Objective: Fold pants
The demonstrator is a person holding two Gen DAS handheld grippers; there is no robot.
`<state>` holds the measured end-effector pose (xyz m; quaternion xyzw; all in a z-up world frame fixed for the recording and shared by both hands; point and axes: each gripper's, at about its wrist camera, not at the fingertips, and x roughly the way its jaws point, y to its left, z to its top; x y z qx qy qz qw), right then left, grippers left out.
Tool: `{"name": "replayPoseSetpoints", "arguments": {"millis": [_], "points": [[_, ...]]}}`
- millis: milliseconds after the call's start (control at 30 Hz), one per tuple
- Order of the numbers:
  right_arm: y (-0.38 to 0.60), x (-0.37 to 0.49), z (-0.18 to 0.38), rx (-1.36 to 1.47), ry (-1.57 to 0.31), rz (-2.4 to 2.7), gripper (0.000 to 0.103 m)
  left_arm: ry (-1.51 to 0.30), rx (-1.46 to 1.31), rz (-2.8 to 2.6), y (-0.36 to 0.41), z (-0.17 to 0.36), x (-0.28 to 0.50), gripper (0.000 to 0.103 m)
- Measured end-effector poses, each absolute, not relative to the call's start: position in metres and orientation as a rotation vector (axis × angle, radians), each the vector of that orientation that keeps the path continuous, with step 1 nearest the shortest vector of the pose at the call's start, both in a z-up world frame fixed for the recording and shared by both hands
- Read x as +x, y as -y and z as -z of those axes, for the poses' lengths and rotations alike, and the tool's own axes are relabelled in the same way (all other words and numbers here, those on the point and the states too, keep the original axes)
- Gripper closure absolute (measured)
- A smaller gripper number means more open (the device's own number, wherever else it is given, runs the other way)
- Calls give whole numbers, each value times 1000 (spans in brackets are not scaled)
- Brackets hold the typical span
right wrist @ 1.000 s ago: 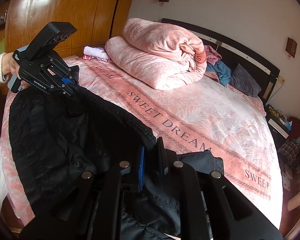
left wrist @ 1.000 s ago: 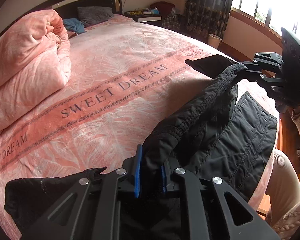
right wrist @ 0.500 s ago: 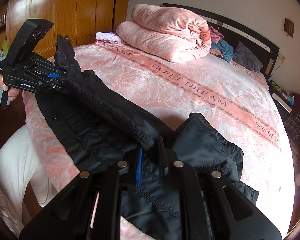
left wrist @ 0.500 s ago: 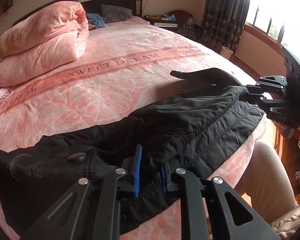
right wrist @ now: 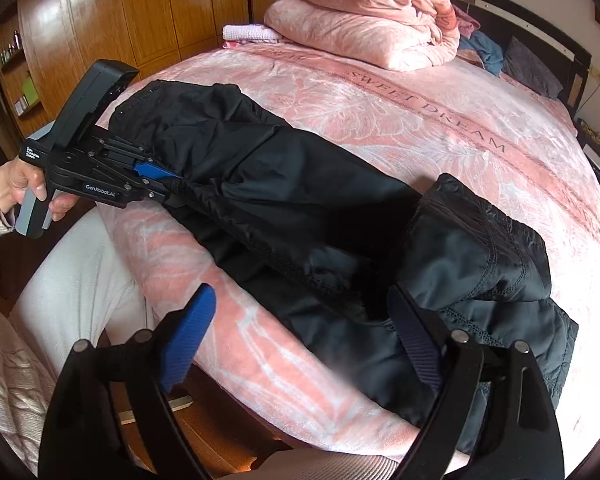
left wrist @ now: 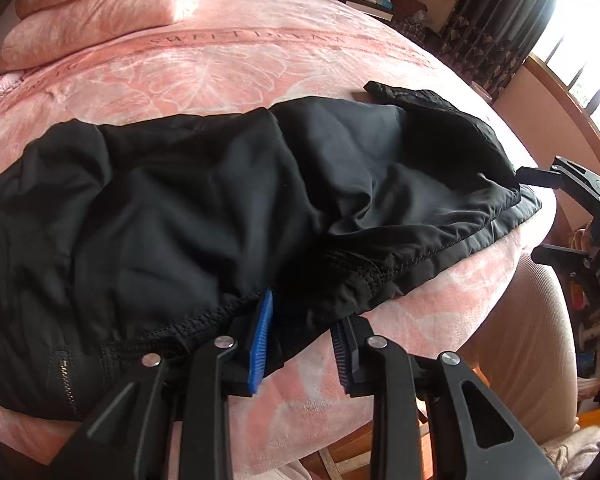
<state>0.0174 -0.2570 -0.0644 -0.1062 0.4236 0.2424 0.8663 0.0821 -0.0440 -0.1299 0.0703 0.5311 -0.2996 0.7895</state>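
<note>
Black pants [left wrist: 220, 208] lie folded over themselves across the pink bed [left wrist: 228, 68], close to its front edge. My left gripper [left wrist: 302, 316] sits at their near hem; its jaws are opening, with a fold of hem between the blue pads [left wrist: 262, 336] but not pinched. In the right wrist view the pants [right wrist: 300, 200] stretch from upper left to lower right. My right gripper [right wrist: 300, 296] is opening wide over their edge, and its pads press on nothing. The left gripper [right wrist: 172, 186] shows at the pants' far end, the right gripper [left wrist: 536, 216] beside the other end.
A folded pink duvet [right wrist: 372, 28] lies near the headboard. A person's leg in light trousers [right wrist: 72, 280] presses against the bed's front edge. A wooden wardrobe [right wrist: 140, 8] stands to the left, and a window with dark curtains [left wrist: 500, 40] to the right.
Both grippers came down and forward with the pants, which now lie flat on the bed instead of hanging between them. Both sets of jaws have gone from shut on the fabric to apart.
</note>
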Motion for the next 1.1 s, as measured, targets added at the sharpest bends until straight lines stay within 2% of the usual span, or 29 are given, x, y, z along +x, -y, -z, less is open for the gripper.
{"name": "replayPoseSetpoints", "arguments": {"millis": [67, 200, 367, 533, 633, 667, 733, 767, 800, 833, 900, 1100], "points": [[263, 14, 49, -187, -871, -496, 12, -1134, 145, 654, 40, 119, 78, 56], [288, 38, 22, -47, -863, -384, 12, -1075, 22, 767, 24, 88, 67, 22], [286, 111, 25, -94, -942, -72, 12, -1016, -3, 697, 21, 72, 82, 14], [265, 187, 83, -251, -1107, 172, 14, -1074, -44, 583, 35, 95, 119, 14], [272, 214, 115, -233, -1192, 270, 16, -1126, -57, 563, 47, 115, 129, 14], [277, 220, 124, -229, -1222, 304, 18, -1137, -55, 566, 49, 122, 129, 14], [286, 230, 137, -188, -1271, 321, 35, -1152, -27, 542, 55, 134, 128, 14], [293, 232, 140, -151, -1277, 313, 38, -1148, -7, 537, 58, 138, 127, 14], [298, 233, 141, -140, -1282, 323, 52, -1141, 17, 535, 60, 140, 125, 13], [302, 232, 139, -133, -1277, 319, 77, -1133, 42, 534, 63, 142, 122, 12], [310, 227, 125, -107, -1243, 311, 93, -1124, 84, 530, 67, 145, 119, 11], [348, 166, 48, 50, -1036, 252, 95, -1110, 143, 505, 74, 149, 113, 9]]}}
